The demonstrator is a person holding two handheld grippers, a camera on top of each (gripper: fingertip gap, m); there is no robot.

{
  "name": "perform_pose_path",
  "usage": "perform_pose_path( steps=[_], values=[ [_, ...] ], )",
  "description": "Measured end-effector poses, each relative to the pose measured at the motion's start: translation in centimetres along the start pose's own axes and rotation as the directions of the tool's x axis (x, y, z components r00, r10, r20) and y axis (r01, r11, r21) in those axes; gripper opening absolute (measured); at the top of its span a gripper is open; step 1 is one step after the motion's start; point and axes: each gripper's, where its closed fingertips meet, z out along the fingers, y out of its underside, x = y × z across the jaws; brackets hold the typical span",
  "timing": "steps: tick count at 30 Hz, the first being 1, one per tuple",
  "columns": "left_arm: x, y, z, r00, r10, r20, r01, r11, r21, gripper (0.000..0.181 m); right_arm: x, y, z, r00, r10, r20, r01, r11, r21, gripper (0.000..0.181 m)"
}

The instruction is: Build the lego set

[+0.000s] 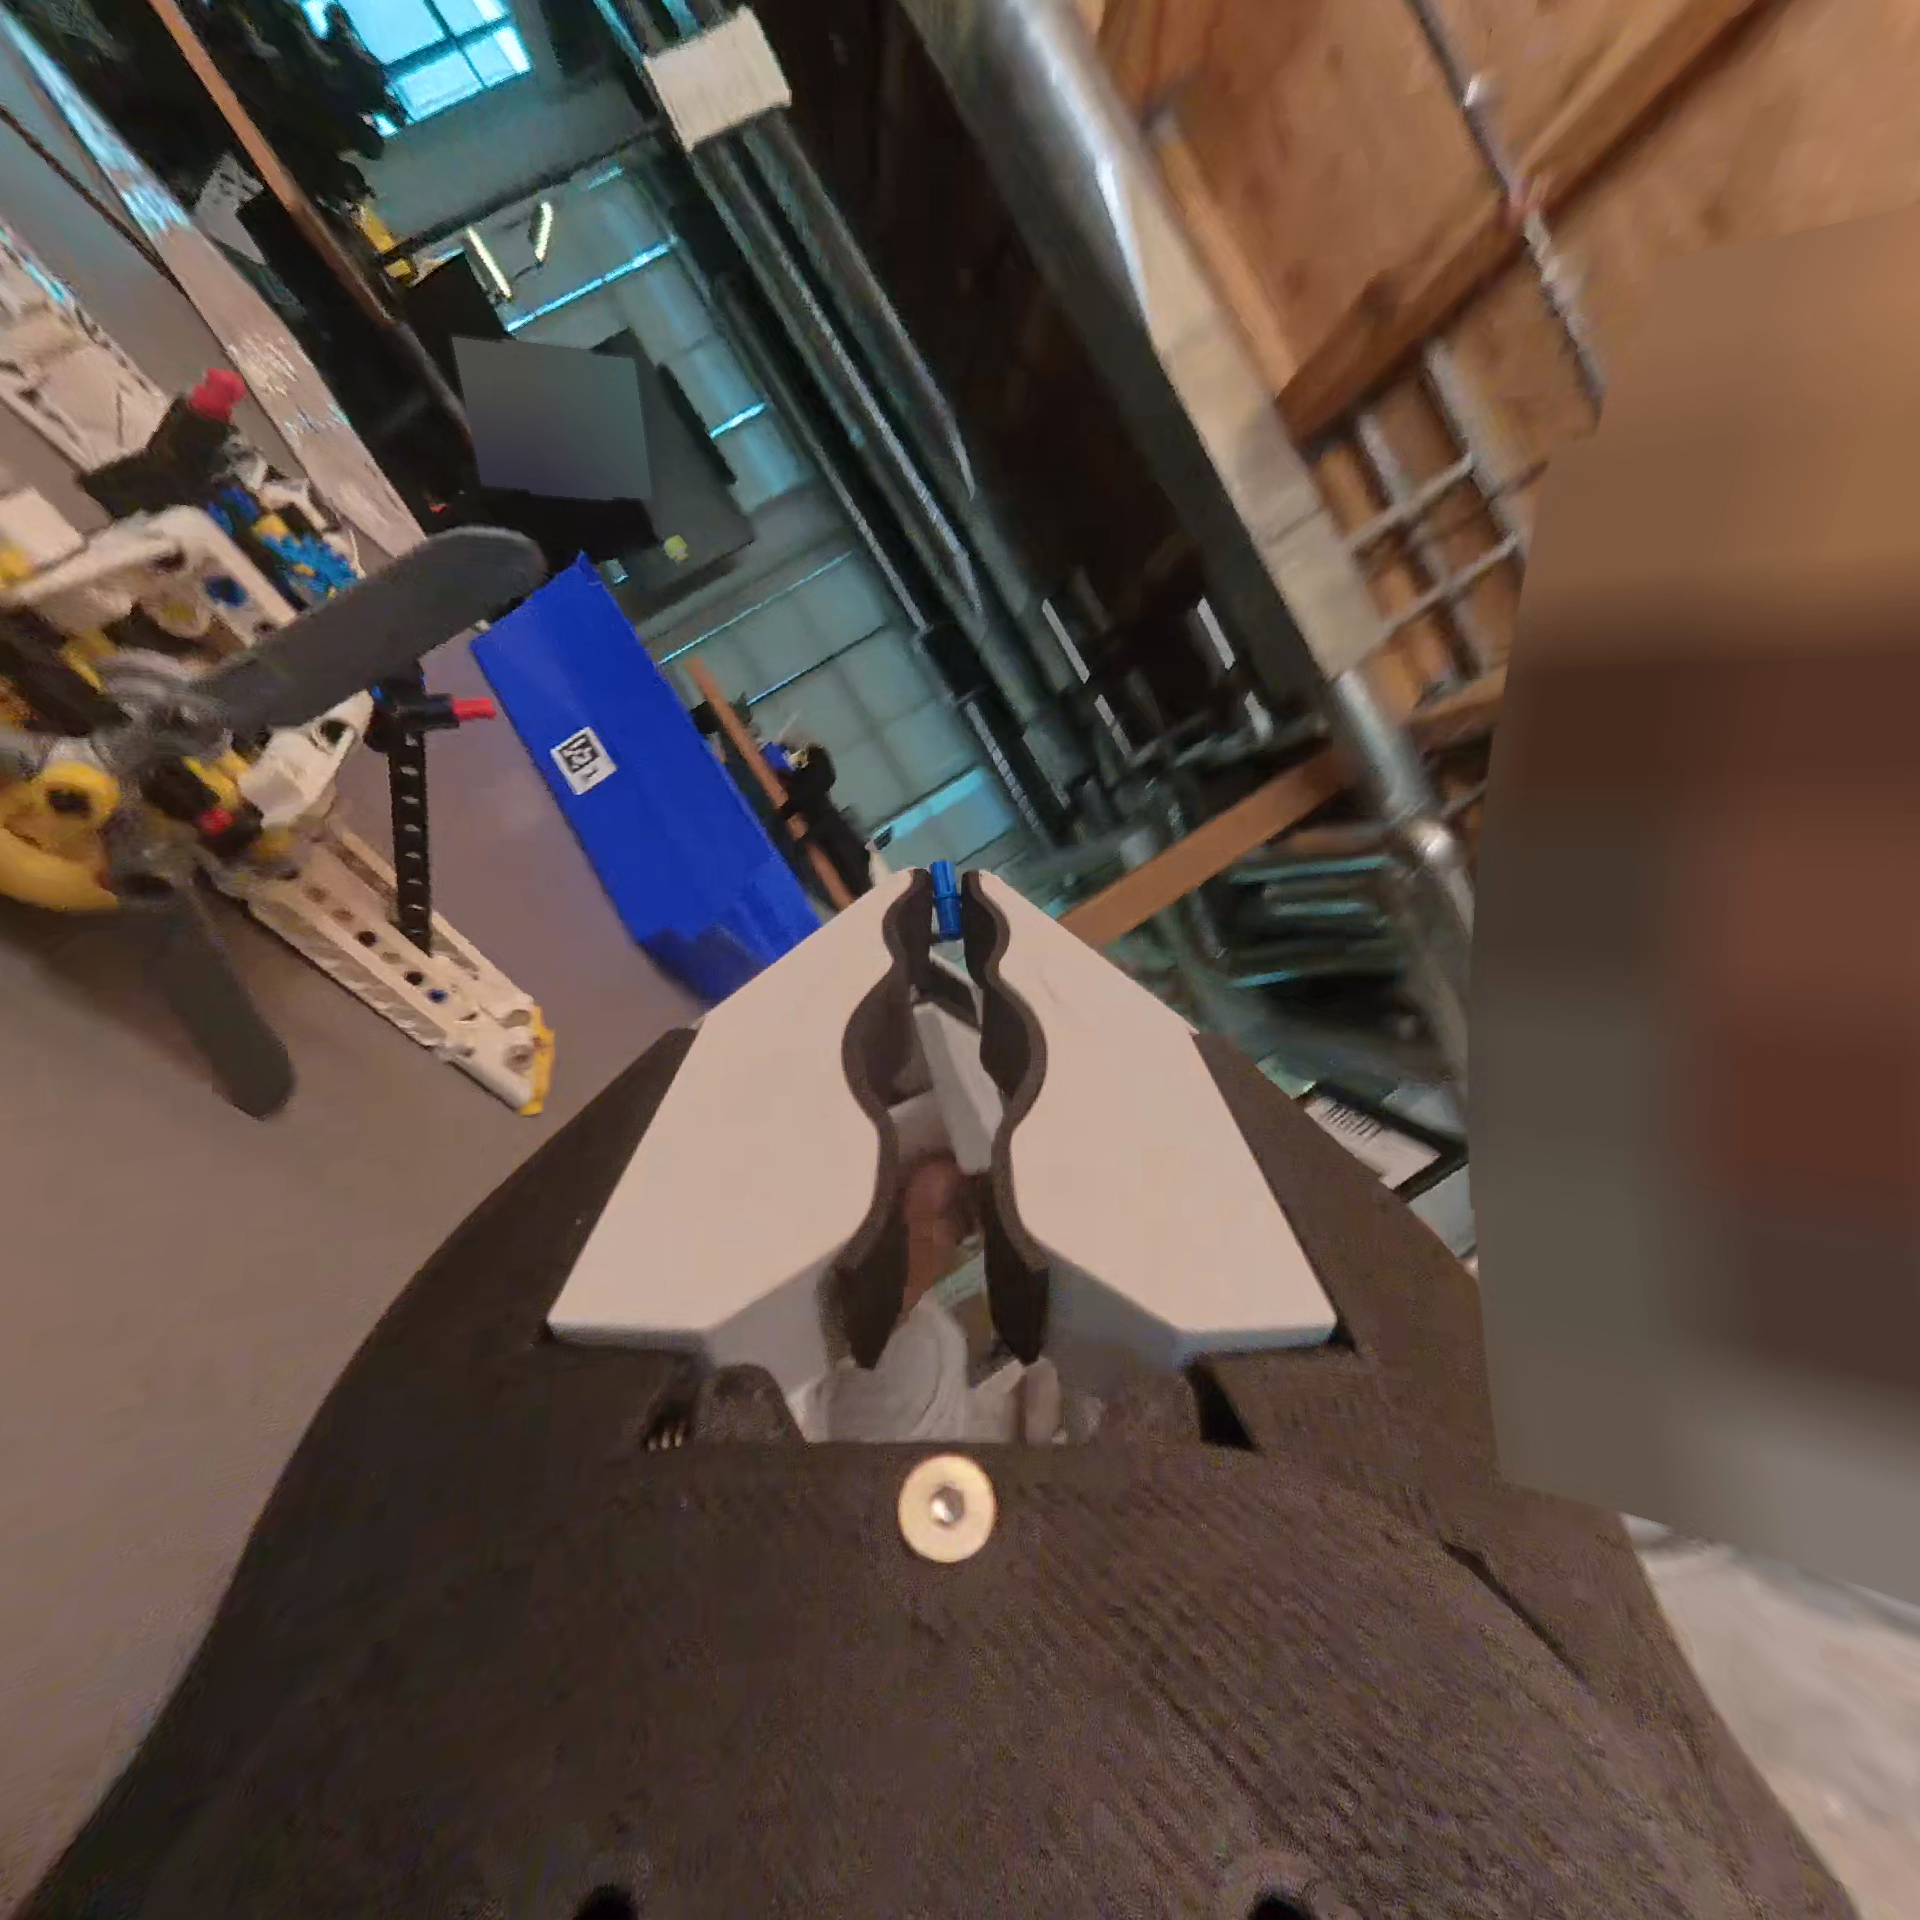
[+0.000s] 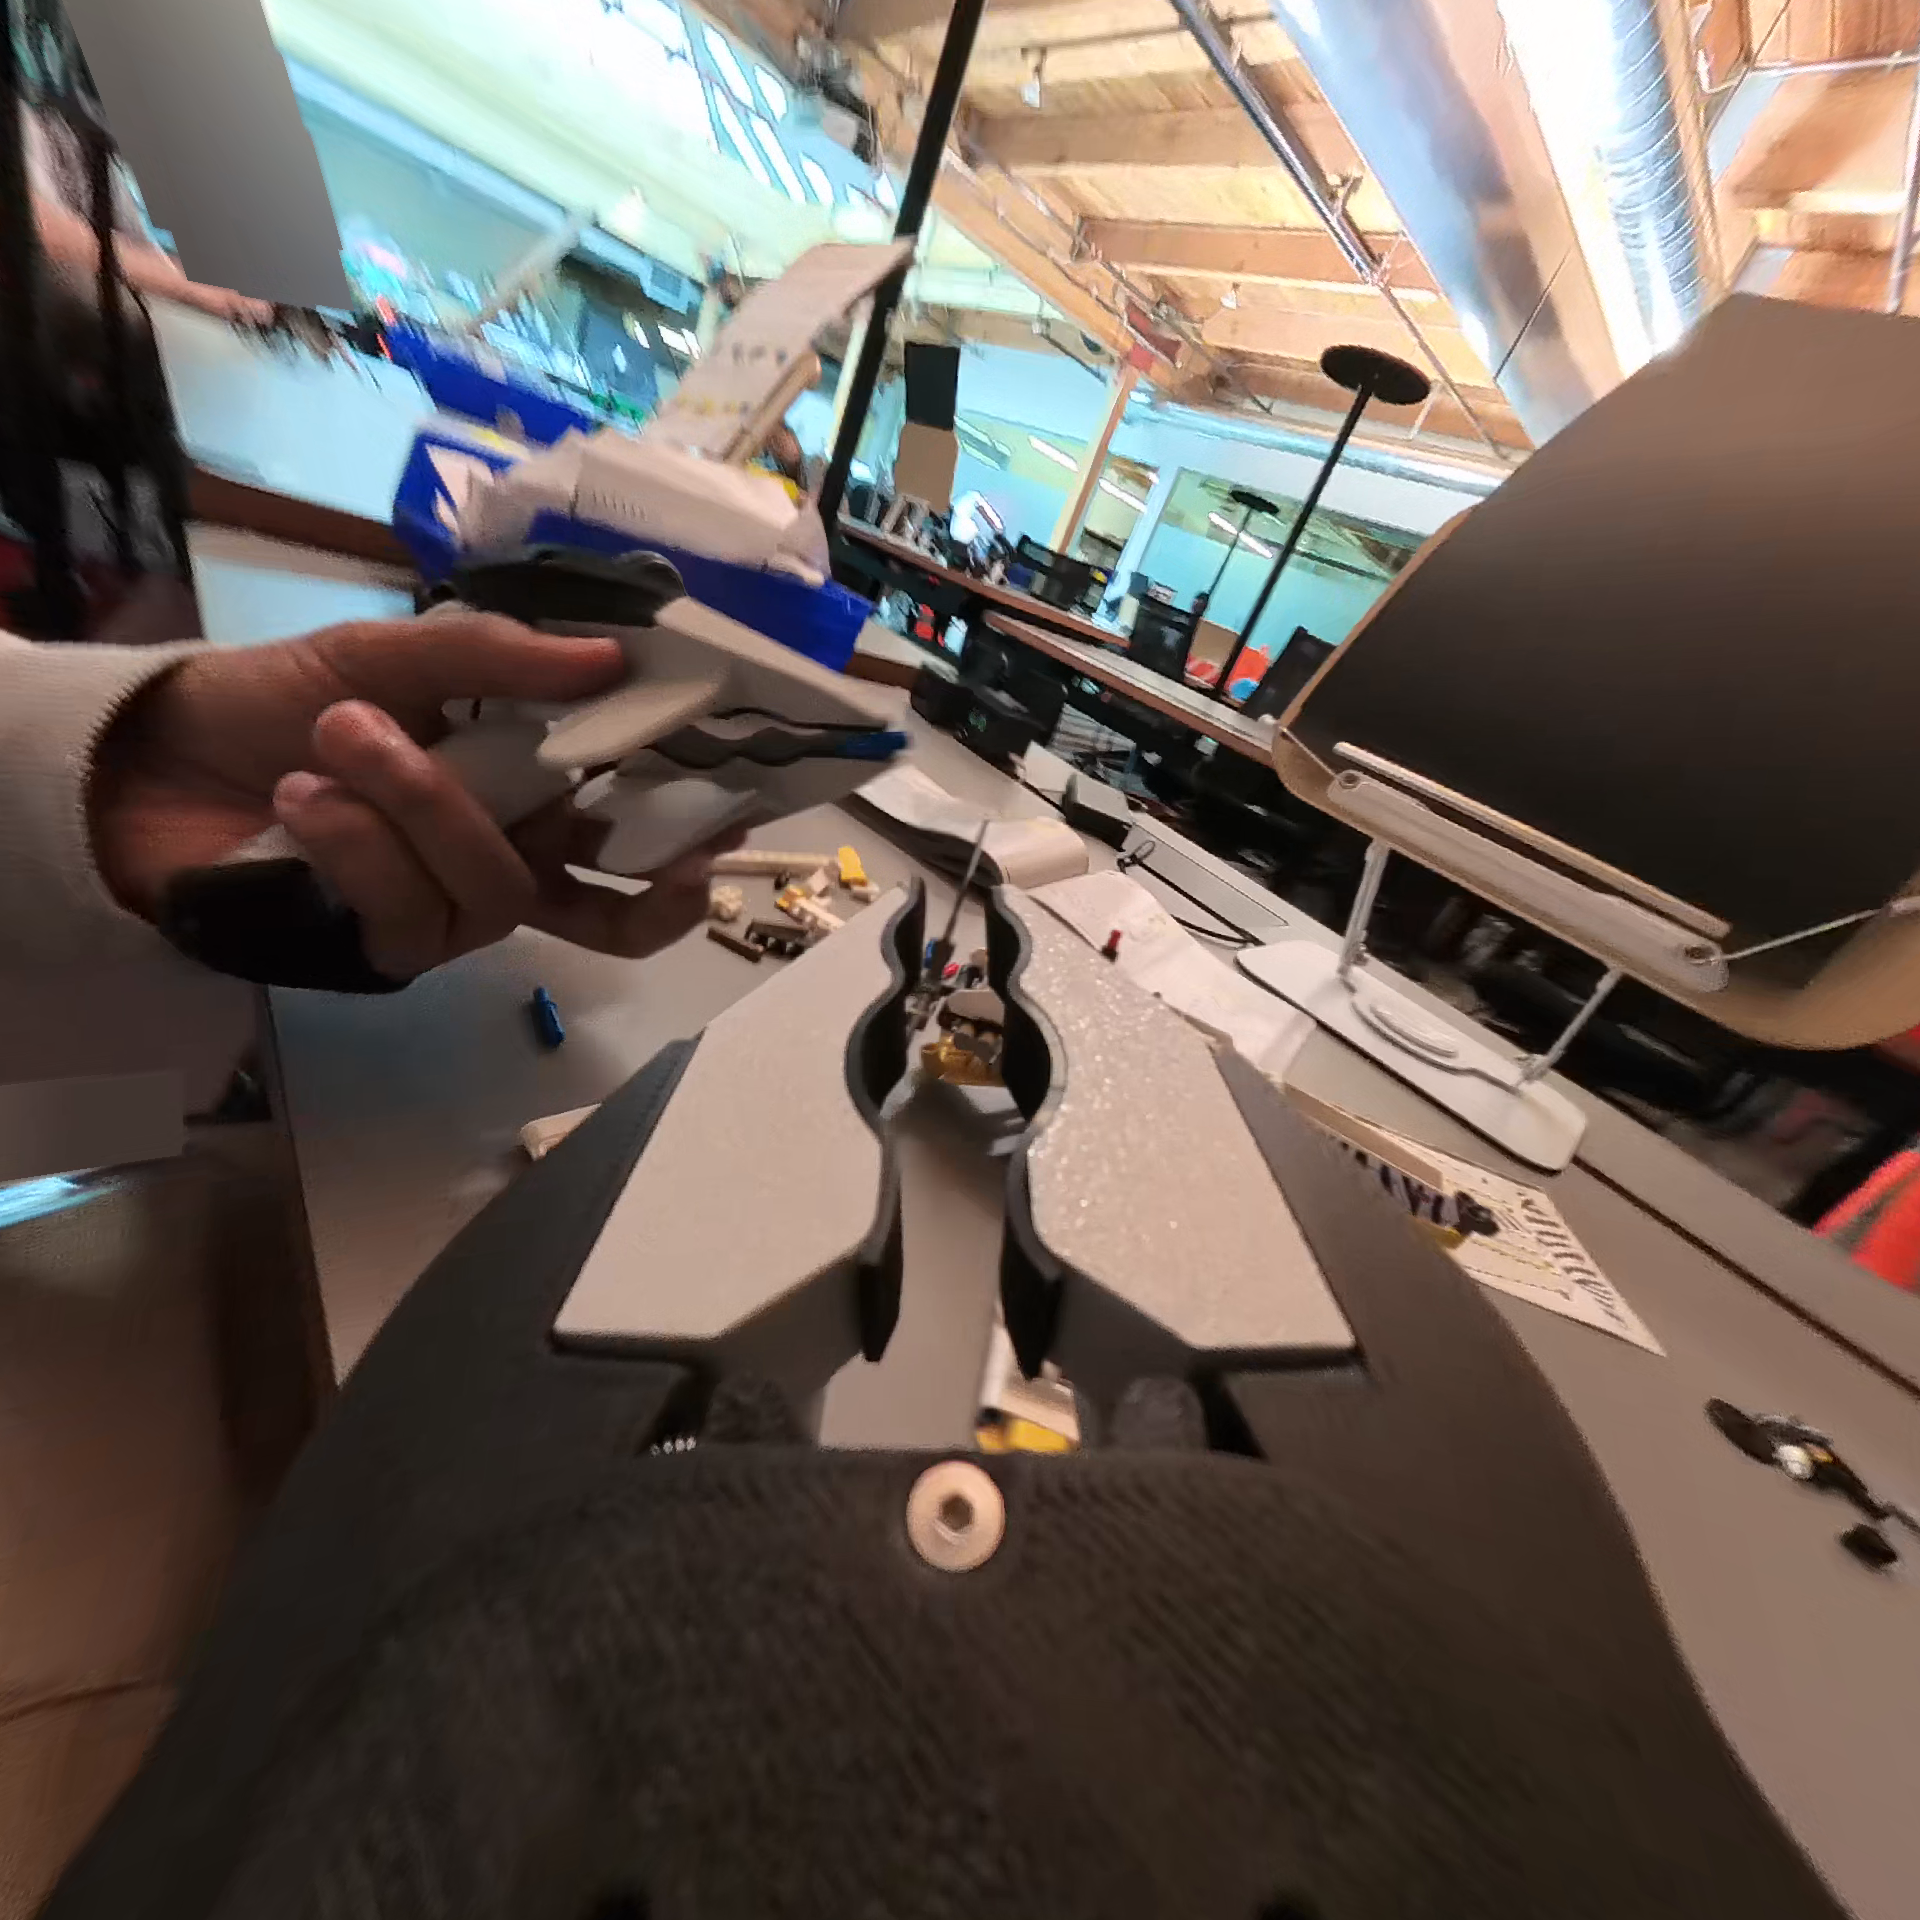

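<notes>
Blue peg (image 1: 943, 896) pinched at the left claw (image 1: 945, 902) tips, frame centre; right claw (image 2: 954, 914) narrowly parted, holding nothing, above the grey surface (image 2: 416, 1081).

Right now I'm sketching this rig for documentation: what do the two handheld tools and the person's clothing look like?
Both the left tool and the right tool have light grey fingers, wavy black inner pads and a textured black body with a silver bolt. The hand wears a cream knit sleeve.
</notes>
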Motion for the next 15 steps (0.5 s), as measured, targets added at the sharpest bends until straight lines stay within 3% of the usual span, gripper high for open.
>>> perform_pose_path(
  steps=[5,15],
  values=[
    [-0.2,0.4,0.5,0.993,-0.113,-0.027,0.115,0.991,0.069,0.004,-1.9,0.1,1.6,0.999,-0.032,-0.011,0.032,0.998,-0.053,0.013],
    [0.3,2.1,2.0,0.981,-0.19,-0.048,0.195,0.968,0.16,0.004,-1.6,-1.0,2.5,0.988,-0.098,-0.117,0.092,0.994,-0.054,0.019]
  ],
)
